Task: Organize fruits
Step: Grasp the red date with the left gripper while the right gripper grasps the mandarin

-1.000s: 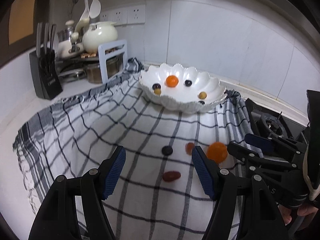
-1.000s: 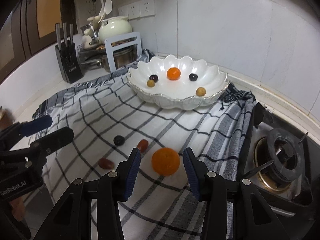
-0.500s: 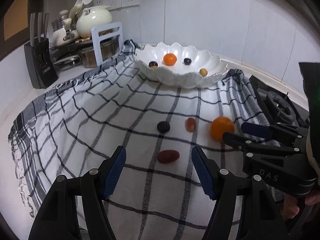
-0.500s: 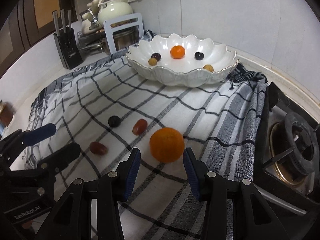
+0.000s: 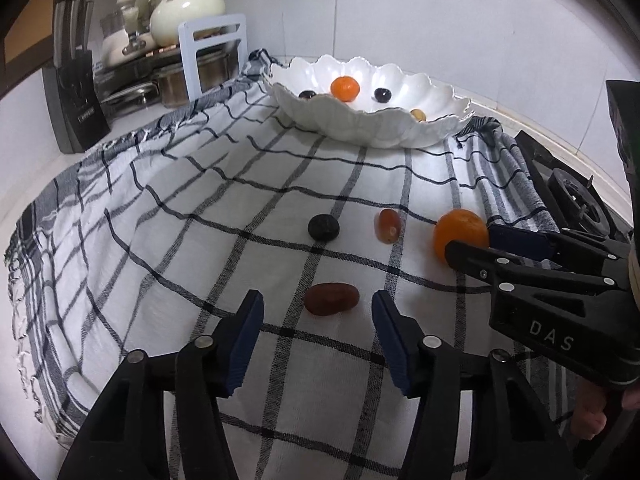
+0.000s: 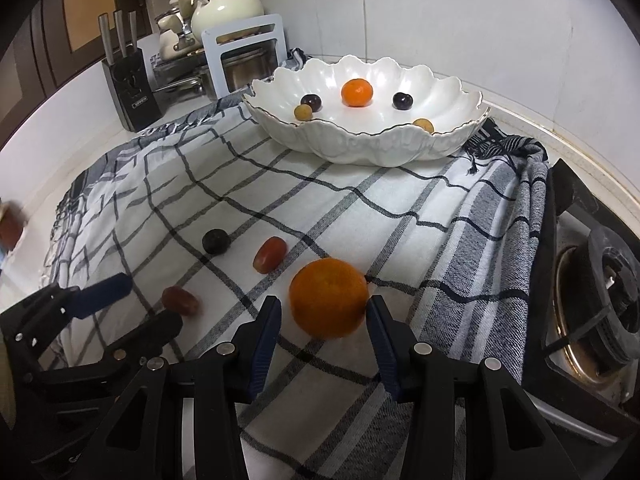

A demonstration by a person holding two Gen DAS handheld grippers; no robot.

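A brown-red oval fruit (image 5: 331,304) lies on the checked cloth (image 5: 192,208) just ahead of and between the tips of my left gripper (image 5: 318,318), whose jaws are closing; the pads stand clear of it. A large orange (image 6: 328,298) rests between the tips of my right gripper (image 6: 323,314), which stands open with a gap on the left side. A dark round fruit (image 5: 323,227) and a red oval fruit (image 5: 387,225) lie further out. The white scalloped bowl (image 6: 360,148) at the back holds several small fruits. In the left wrist view the right gripper (image 5: 470,240) straddles the orange (image 5: 460,224).
A gas stove burner (image 6: 592,292) sits right of the cloth's bunched edge. At the back left stand a knife block (image 6: 128,96) and a white rack with pots and a teapot (image 5: 208,56). A tiled wall runs behind the bowl. A person's fingers (image 5: 588,420) hold the right gripper.
Both grippers have sunk toward the cloth and come nearer the fruit. The left jaws have narrowed around the brown-red fruit. The orange now lies between the right fingertips.
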